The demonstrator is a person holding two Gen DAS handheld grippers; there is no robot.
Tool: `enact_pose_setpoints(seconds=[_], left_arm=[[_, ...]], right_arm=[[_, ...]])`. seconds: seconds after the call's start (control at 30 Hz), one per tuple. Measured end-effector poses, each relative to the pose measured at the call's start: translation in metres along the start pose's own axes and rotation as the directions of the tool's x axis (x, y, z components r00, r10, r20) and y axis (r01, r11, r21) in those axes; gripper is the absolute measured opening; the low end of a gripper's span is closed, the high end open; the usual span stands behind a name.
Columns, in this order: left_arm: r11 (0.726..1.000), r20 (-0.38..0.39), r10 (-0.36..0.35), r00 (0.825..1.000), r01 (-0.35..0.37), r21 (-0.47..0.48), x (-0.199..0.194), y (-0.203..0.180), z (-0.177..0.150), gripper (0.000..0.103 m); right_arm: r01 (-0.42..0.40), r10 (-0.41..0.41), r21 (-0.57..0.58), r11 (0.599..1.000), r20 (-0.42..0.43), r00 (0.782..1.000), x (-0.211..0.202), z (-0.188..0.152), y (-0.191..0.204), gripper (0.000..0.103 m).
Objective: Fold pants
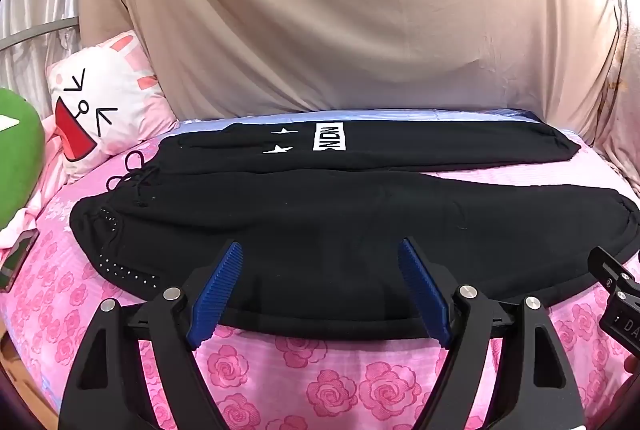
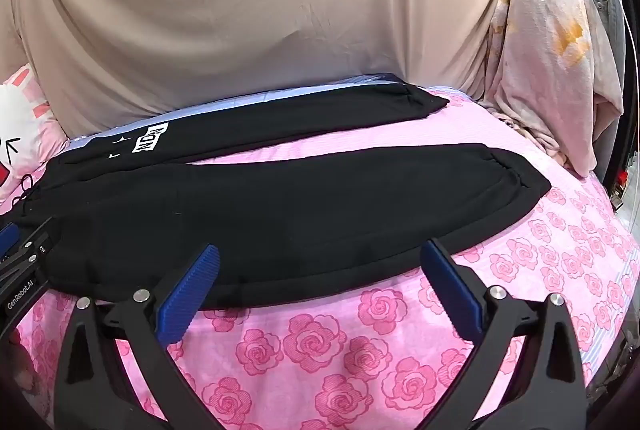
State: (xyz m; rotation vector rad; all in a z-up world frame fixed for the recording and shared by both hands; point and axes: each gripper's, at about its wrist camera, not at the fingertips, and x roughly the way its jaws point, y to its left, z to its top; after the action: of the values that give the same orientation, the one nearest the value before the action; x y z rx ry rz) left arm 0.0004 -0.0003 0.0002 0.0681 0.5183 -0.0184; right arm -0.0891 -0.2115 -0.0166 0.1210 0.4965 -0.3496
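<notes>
Black pants [image 1: 320, 213] lie flat across a pink rose-print bed sheet [image 1: 340, 382], waistband at the left, both legs spread to the right. The far leg carries a white logo patch [image 1: 329, 136] and two white stars. My left gripper [image 1: 320, 254] is open, its blue pads over the near leg's front edge. My right gripper [image 2: 320, 254] is open over the near leg [image 2: 320, 205] closer to the cuff [image 2: 516, 173]. Neither holds cloth. The right gripper shows at the right edge of the left wrist view [image 1: 616, 294]; the left gripper shows at the left edge of the right wrist view [image 2: 20, 270].
A beige sheet [image 1: 340, 9] hangs behind the bed. A white and pink cartoon pillow [image 1: 104, 97] and a green plush [image 1: 16, 157] lie at the left. A pale floral blanket [image 2: 552, 41] is heaped at the right. Bare pink sheet [image 2: 360, 350] lies in front.
</notes>
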Motion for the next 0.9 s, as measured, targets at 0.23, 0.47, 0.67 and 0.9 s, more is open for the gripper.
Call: enact_pose_setpoints(seconds=[0.23,0.47,0.67,0.9], left_arm=[[1.0,0.002,0.004,1.0,-0.004,-0.001,-0.0005,-0.0007,0.0002,0.077],[1.0,0.0,0.004,1.0,-0.004,-0.001,-0.0006,-0.0014,0.0,0.077],[1.0,0.002,0.005,1.0,-0.005,0.001,-0.0009,-0.0015,-0.0005,0.077],[1.0,0.002,0.004,1.0,-0.004,0.001,-0.0008,-0.0013,-0.0005,0.077]], right_arm=[[0.001,-0.001,0.001,1.0,0.0,1.0,0.0001,0.0003,0.0001,0.098],[0.002,-0.002,0.001,1.0,-0.001,1.0,0.0009,0.0005,0.0008,0.098],[0.001,-0.001,0.001,1.0,-0.001,1.0,0.0009,0.0005,0.0005,0.098],[0.001,-0.001,0.001,1.0,-0.001,1.0,0.0011,0.0005,0.0005,0.098]])
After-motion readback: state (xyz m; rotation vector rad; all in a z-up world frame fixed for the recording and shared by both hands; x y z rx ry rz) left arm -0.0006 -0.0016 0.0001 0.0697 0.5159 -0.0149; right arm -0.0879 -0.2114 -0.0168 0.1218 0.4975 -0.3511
